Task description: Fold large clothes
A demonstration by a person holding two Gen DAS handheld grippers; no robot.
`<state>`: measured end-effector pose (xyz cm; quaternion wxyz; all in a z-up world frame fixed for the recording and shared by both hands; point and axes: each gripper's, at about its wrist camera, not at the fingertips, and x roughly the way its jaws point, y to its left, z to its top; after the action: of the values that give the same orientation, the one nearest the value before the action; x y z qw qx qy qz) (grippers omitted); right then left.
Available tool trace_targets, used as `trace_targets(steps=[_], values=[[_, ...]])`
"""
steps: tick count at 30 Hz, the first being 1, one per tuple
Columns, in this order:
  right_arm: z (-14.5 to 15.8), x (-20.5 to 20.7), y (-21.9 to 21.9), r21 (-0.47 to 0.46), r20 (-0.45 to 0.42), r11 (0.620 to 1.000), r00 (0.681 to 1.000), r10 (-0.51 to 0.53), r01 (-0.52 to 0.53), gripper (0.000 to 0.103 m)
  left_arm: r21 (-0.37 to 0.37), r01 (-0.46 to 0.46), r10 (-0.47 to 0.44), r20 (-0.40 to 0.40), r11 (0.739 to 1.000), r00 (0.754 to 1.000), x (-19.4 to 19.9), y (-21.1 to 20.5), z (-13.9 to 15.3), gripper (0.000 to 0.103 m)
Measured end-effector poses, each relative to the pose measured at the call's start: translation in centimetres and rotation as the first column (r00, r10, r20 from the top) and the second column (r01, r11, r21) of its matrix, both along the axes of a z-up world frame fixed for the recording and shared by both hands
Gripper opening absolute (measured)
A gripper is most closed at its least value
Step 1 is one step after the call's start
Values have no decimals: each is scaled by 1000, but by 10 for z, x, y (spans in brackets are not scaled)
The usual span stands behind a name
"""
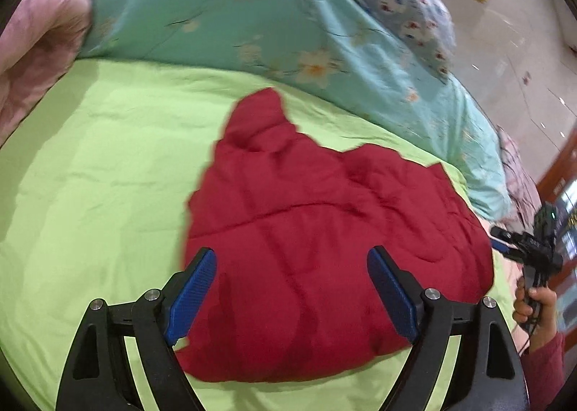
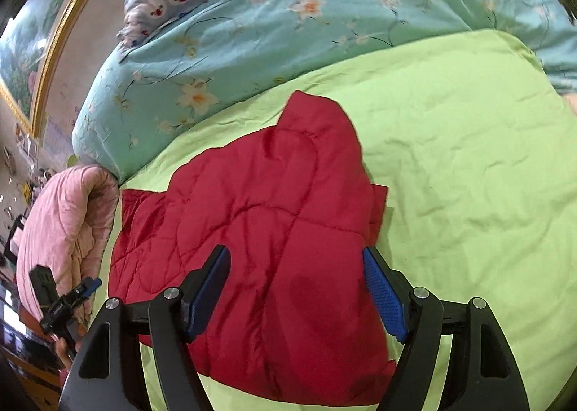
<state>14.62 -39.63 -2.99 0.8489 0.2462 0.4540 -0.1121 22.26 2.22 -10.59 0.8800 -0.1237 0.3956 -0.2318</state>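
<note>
No legible labels. Left gripper (image 1: 292,259) and right gripper (image 2: 296,259) hung spread wide, empty, above the red quilted garment (image 1: 324,248).

Bed with wrinkled lime-green cotton sheet (image 1: 90,176). Folded red quilted padded garment (image 1: 324,248) flat near front edge. Bunched turquoise floral duvet (image 1: 216,7) along far edge. Rolled pink quilt (image 2: 61,223) at one corner.

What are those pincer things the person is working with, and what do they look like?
Each gripper, left and right, is a black frame with silver bolts and two fingers faced with ribbed blue pads. The person's hand shows a dark red sleeve.
</note>
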Motion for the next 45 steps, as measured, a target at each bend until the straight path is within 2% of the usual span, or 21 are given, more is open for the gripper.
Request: trace_targets(steps=[5, 9, 14, 18, 21, 24, 26, 30, 34, 37, 41, 45], values=[[9, -1, 3, -59, 21, 998, 1000, -11, 12, 77, 48, 51, -52, 28, 998, 998, -7, -35, 7, 86], [17, -1, 4, -59, 43, 998, 999, -2, 4, 77, 43, 73, -74, 23, 996, 997, -2, -48, 6, 86], [17, 11, 28, -52, 45, 995, 995, 88, -86, 77, 47, 100, -101, 17, 994, 995, 18, -75, -2, 86], [0, 34, 65, -62, 21, 977, 978, 207, -205, 77, 88, 129, -130, 6, 988, 992, 33, -108, -12, 86], [-19, 51, 84, -73, -25, 963, 966, 258, -259, 76, 157, 135, -137, 3, 978, 991, 43, -128, -22, 86], [-43, 70, 100, -136, -111, 943, 951, 290, -303, 77, 254, 104, -106, -7, 962, 994, 64, -142, -35, 86], [-54, 82, 101, -178, -147, 933, 946, 290, -314, 77, 260, 80, -75, -31, 962, 997, 83, -143, -42, 86], [-68, 105, 90, -169, -174, 942, 950, 260, -288, 78, 300, 21, -1, -66, 954, 998, 123, -144, -50, 80], [-78, 126, 74, -157, -193, 954, 955, 223, -254, 78, 326, -40, 75, -94, 944, 993, 157, -141, -58, 79], [-85, 137, 56, -183, -201, 963, 967, 158, -196, 78, 362, -101, 144, -95, 927, 985, 184, -135, -69, 79], [-93, 138, 20, -156, -174, 985, 983, 52, -80, 77, 340, -157, 206, -113, 927, 972, 211, -125, -80, 79], [-97, 133, -3, -130, -144, 991, 990, -2, -17, 77, 313, -189, 237, -122, 931, 964, 227, -115, -90, 79]])
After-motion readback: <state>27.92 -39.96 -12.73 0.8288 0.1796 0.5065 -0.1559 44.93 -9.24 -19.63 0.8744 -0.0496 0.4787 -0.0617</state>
